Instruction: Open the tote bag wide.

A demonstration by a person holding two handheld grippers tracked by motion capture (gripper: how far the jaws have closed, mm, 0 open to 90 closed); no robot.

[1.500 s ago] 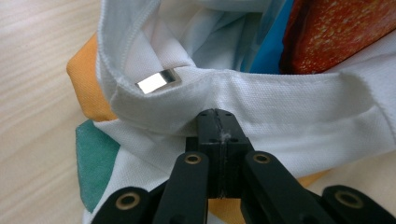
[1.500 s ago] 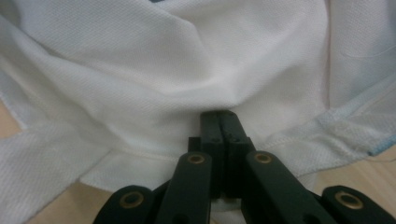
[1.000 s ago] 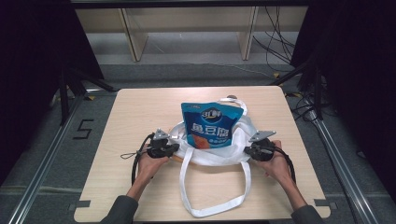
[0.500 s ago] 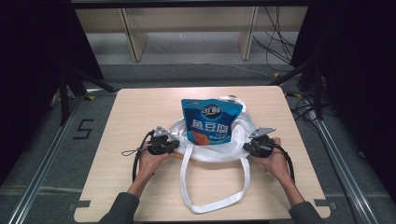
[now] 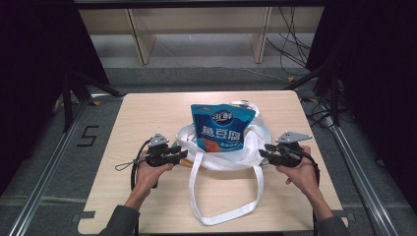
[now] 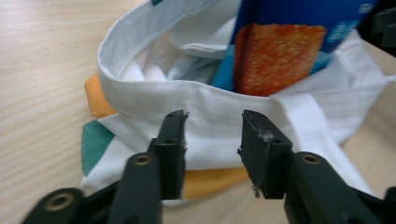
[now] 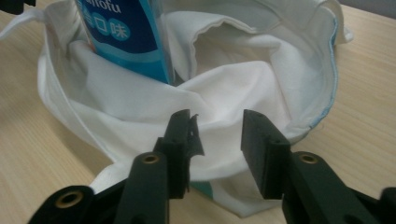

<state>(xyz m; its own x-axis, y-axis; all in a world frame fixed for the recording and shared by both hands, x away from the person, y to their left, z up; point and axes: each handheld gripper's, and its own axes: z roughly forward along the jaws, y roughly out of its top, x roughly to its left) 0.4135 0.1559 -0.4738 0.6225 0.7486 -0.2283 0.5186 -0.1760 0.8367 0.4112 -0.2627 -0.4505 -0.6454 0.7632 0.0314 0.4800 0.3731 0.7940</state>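
A white cloth tote bag (image 5: 246, 147) lies on the table with its mouth open. A blue snack pouch (image 5: 223, 128) stands in it, and one long handle (image 5: 223, 216) loops toward the front edge. My left gripper (image 5: 182, 156) is at the bag's left side and my right gripper (image 5: 263, 151) at its right side. In the left gripper view, the left gripper (image 6: 212, 126) has just been opening. The bag's rim (image 6: 210, 102) lies just beyond its parted pads, which are not pressing on it. The right gripper (image 7: 215, 126) has likewise just been opening, in front of the bag's folded cloth (image 7: 233, 88).
The wooden table (image 5: 147, 113) has bare surface on both sides of the bag and behind it. A wooden shelf frame (image 5: 140, 44) and cables (image 5: 290, 44) lie on the floor beyond. Metal rails run along both sides, with a "5" mark (image 5: 87, 136) at the left.
Both grippers were shut at the bag's sides. Now both pairs of jaws stand apart and both hands have lifted a little. The bag and pouch stay in place.
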